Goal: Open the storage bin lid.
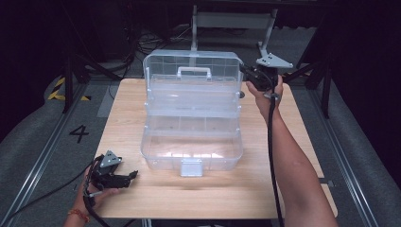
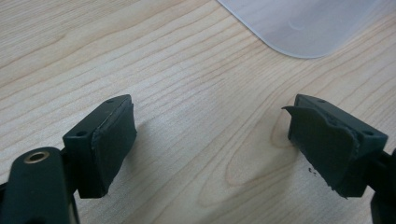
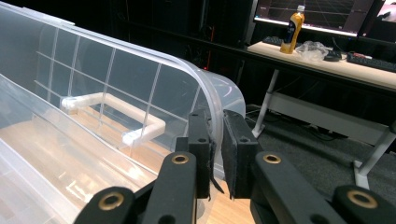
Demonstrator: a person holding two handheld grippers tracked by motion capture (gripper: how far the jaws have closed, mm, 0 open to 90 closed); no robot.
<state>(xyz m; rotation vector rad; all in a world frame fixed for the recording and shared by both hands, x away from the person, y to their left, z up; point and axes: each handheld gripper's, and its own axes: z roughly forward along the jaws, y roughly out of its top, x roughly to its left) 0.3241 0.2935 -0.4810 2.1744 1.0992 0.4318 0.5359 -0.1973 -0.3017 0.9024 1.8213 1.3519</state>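
Firmly, right gripper (image 3: 218, 154) pinching lid (image 3: 140, 79) — upright

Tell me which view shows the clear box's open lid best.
The high view: the whole lid stands upright behind the box, its white handle facing the camera. The right gripper view shows one rounded lid edge clamped in the right tongs. The left gripper view catches a pale plastic corner, not the lid.

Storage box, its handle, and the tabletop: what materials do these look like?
Storage box: likely clear rigid plastic, glossy; the table shows through it and its lid has moulded ribs.
Handle: opaque white plastic, apparently.
Tabletop: pale wood or wood-look laminate, matte; grain lines show in the left gripper view, real or printed unclear.
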